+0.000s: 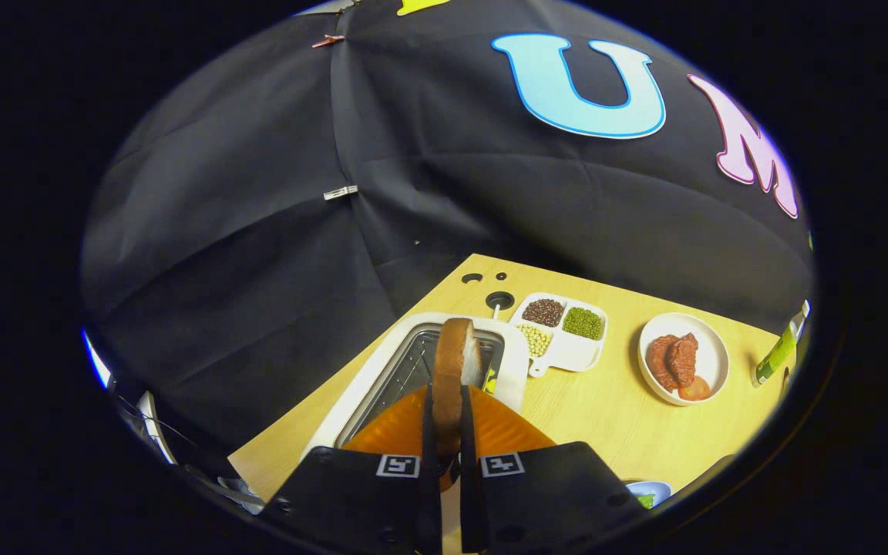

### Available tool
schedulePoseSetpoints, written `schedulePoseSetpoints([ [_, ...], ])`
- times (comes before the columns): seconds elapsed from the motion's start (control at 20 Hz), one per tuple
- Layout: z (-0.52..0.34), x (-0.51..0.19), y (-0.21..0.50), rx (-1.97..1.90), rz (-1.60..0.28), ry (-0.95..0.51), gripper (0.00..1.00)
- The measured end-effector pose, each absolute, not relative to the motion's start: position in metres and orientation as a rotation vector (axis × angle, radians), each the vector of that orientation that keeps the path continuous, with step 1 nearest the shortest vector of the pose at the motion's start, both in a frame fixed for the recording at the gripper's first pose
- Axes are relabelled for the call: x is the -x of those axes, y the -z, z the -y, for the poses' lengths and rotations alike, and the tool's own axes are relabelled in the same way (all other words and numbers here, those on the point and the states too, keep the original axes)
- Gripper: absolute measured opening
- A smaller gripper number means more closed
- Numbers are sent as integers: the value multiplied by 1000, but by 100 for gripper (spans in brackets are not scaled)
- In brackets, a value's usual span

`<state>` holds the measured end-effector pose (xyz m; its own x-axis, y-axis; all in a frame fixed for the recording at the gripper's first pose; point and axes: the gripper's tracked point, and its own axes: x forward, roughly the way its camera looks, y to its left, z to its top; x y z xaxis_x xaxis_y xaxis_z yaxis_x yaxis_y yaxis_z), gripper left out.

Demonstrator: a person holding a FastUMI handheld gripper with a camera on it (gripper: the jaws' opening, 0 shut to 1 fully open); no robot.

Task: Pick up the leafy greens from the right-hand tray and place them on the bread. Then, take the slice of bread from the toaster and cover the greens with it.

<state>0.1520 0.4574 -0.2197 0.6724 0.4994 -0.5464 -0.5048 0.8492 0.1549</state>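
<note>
A slice of bread (455,362) with a brown crust stands on edge between my fingers, held above the white toaster (382,370) and its open slot. My gripper (445,420) is shut on the slice, both fingers pressing its flat sides. A bit of green (647,499) shows in a blue-rimmed dish just right of the gripper body; what lies in it is mostly hidden.
On the wooden table (606,416) beyond the toaster sit a white divided tray (567,351) of beans and grains, a white plate (710,358) with reddish-brown pieces, and a green bottle (779,354) at the far right. The booth's black cloth wall stands behind.
</note>
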Motion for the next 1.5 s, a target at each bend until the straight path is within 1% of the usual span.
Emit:
schedulePoseSetpoints([
  [0.35,-452,-152,181,-11,-554,-590,14],
  [0.6,-438,-159,153,-32,-548,-576,14],
  [0.9,-414,-159,108,-10,-472,-577,14],
  [1.15,-368,-157,75,20,-429,-544,14],
  [1.5,-291,-142,58,-62,-441,-488,14],
])
